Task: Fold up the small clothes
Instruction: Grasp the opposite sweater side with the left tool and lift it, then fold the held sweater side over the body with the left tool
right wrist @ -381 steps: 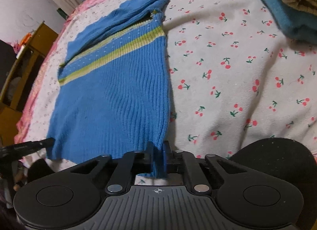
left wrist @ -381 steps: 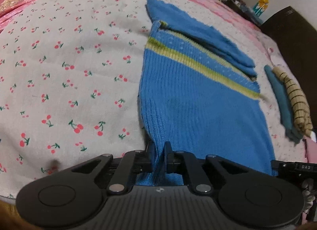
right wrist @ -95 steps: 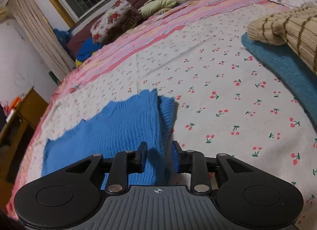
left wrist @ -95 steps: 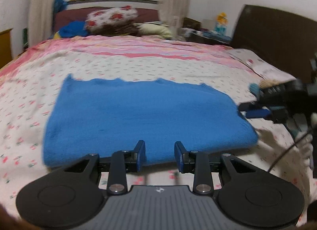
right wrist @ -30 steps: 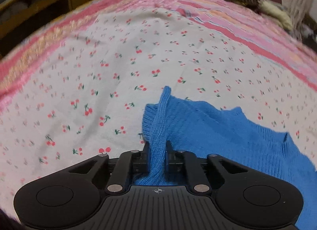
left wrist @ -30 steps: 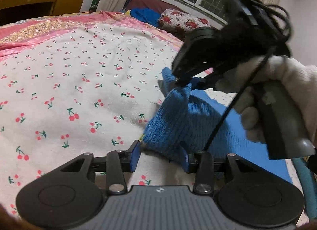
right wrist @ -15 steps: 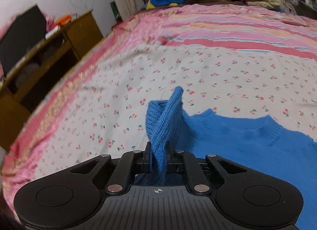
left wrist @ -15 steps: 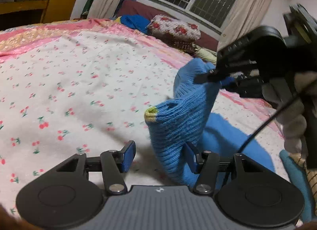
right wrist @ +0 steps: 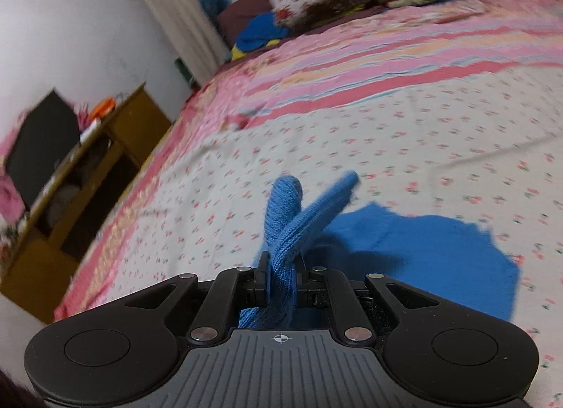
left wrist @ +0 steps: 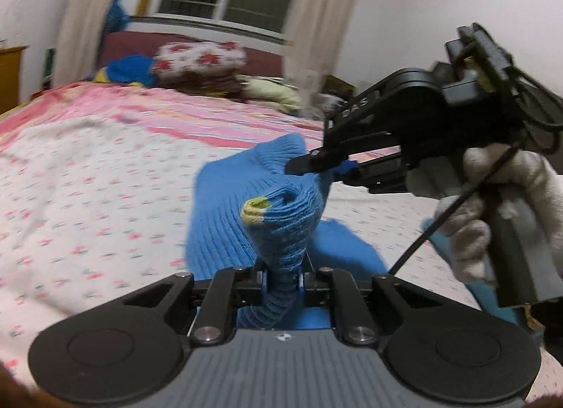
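A folded blue knit sweater (left wrist: 225, 225) with a yellow-green stripe end is lifted off the cherry-print bedsheet (left wrist: 88, 204). My left gripper (left wrist: 283, 276) is shut on its near edge. My right gripper (right wrist: 281, 276) is shut on another edge of the same sweater (right wrist: 422, 253); it also shows in the left wrist view (left wrist: 316, 161), raised at the right and held by a white-gloved hand. Part of the sweater still lies on the bed below.
Pillows and bedding (left wrist: 200, 59) lie at the head of the bed under a window. A wooden shelf unit (right wrist: 81, 176) stands beside the bed's left side. A folded teal garment (left wrist: 478, 285) lies at the right behind the gloved hand.
My left gripper has shut on the sweater's edge; half a second ago it was open. Both grippers have lifted the sweater's edge higher off the bed.
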A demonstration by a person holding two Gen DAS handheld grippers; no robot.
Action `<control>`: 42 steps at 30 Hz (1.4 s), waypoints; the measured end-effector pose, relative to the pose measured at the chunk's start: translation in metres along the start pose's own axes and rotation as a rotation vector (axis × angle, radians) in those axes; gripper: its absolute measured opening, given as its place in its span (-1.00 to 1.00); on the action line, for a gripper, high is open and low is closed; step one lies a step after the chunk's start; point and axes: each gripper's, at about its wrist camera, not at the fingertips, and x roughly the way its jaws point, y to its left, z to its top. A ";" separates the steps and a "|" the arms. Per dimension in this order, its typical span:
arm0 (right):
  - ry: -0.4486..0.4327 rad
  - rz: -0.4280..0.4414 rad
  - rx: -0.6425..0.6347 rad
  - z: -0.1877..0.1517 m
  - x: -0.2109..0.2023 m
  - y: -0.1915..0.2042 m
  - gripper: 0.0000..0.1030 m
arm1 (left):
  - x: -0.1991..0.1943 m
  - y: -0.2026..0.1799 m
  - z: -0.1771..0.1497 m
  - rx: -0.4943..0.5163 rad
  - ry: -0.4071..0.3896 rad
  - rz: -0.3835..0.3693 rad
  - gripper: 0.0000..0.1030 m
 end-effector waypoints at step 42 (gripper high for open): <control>-0.008 -0.100 0.151 -0.026 -0.012 -0.134 -0.74 | 0.060 -0.104 -0.041 0.331 0.193 -0.116 -0.58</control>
